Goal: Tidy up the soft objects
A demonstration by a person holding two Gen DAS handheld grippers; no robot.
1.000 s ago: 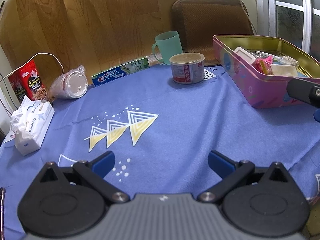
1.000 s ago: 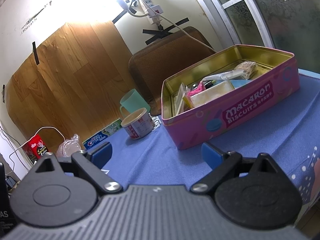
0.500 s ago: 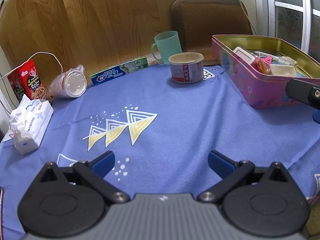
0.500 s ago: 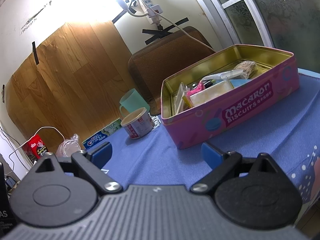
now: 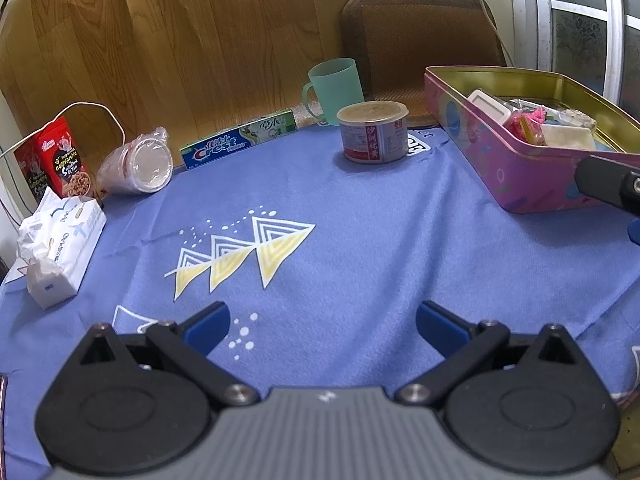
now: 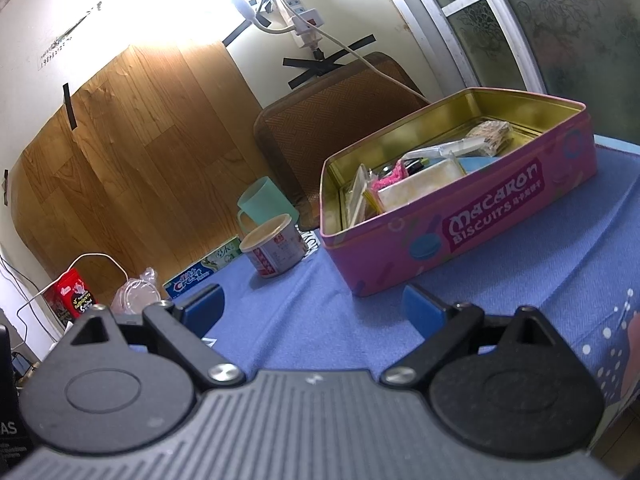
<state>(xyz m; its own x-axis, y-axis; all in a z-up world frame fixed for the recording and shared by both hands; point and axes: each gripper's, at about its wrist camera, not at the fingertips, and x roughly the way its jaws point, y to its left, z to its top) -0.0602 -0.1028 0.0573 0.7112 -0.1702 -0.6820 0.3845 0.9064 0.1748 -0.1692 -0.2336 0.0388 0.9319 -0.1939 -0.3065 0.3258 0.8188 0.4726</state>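
- Left gripper [image 5: 322, 326] hovers low over the blue cloth [image 5: 360, 240], its blue-tipped jaws spread wide, nothing between them, touching nothing.
- Right gripper [image 6: 314, 310] is the same: jaws wide apart, empty, hanging above the cloth just in front of the pink tin [image 6: 472, 220].
- That tin is a glossy metal box with a gold inside and "Macaron Biscuits" on its side, sitting at the right of the table with its lid off; it holds a fuzzy pink item [image 6: 390, 174], a cream pad [image 6: 420, 186] and some clear wrappers.
- The soft tissue pack [image 5: 60, 248], crinkly white plastic, lies far left on the cloth, well apart from the tin.
- Along the back: a red snack box [image 5: 60, 160], a tipped clear cup [image 5: 140, 164], a flat toothpaste carton [image 5: 240, 142], a round can [image 5: 374, 132] and a smooth mint mug [image 5: 334, 88].
- The cloth is felt-like, printed with yellow triangles.
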